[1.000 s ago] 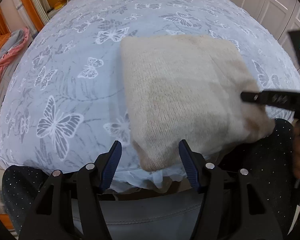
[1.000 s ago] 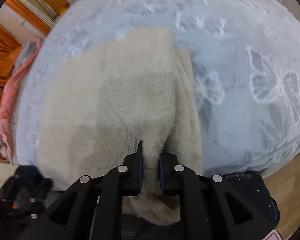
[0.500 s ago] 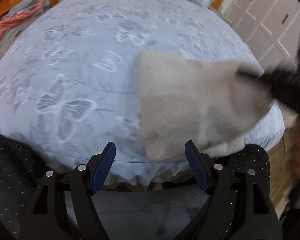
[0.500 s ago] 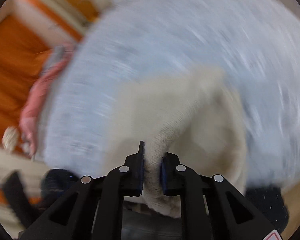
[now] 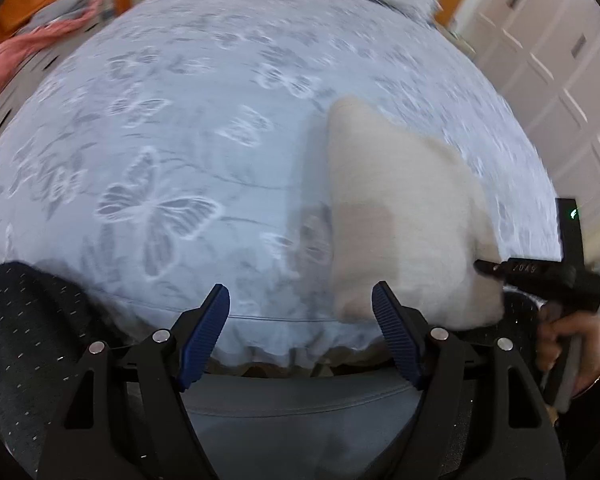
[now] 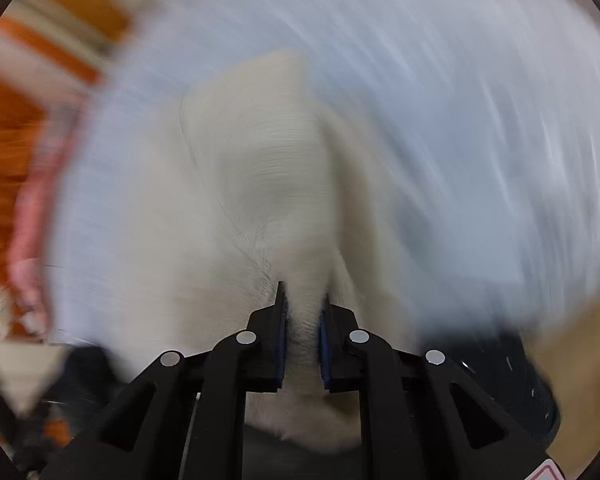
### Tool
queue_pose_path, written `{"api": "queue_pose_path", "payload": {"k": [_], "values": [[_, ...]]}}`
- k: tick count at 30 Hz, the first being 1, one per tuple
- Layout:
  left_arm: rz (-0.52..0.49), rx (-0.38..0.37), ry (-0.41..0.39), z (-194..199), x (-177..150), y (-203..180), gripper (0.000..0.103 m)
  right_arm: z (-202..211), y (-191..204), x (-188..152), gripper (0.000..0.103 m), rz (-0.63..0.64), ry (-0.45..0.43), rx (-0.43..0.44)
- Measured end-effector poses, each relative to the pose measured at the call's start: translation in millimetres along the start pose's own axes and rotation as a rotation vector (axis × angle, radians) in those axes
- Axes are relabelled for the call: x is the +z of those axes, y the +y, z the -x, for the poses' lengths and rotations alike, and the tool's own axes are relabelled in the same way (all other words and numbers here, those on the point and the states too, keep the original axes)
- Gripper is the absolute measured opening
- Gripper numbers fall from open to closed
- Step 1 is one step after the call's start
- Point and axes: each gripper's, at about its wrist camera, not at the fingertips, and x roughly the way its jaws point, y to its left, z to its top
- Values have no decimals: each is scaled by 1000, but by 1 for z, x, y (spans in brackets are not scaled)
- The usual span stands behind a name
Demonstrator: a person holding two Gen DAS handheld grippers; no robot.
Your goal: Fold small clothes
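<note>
At nine to ten o'clock in your left wrist view a pink cloth (image 5: 24,46) lies bunched beyond the edge of the bed, and the pale blue butterfly-print bedspread (image 5: 204,128) fills most of the frame. Your left gripper (image 5: 300,332) sits at six o'clock with its jaws spread wide; they have just been opening and nothing is between them, only bedspread showing in the gap. The cream knitted garment (image 5: 396,220) lies on the bedspread toward three to four o'clock, its near corner just above the gripper's right-hand blue pad (image 5: 396,336) but not touching it. At four o'clock your right gripper (image 5: 484,267) has the garment's right edge lifted, with your hand (image 5: 568,340) on its handle below; white cabinet doors (image 5: 548,64) stand at two o'clock. In your right wrist view, which is heavily blurred, an orange and pink smear runs down the nine o'clock side. The garment (image 6: 268,184) rises from six o'clock toward the centre, and the right gripper (image 6: 302,316) is clamped almost closed on a bunched fold of it, both pads pressed into the knit.
</note>
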Motion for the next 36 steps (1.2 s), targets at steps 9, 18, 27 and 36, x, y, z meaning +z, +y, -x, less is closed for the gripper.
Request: {"api": "queue_pose_path", "payload": {"k": [9,18,27,36], "values": [[-134,14,21,-31,17,-66,71,87,19,-23,21,83,-276,45],[-138,31,73,-62,30,-85,72,3,2,15,40,-54,-95,68],[-119,41,73,-57,30,-77,75,56,37,19,25,104,-230,133],[-61,45,52,-29,12,-28,77,11,1,5,38,-13,-65,99]]}}
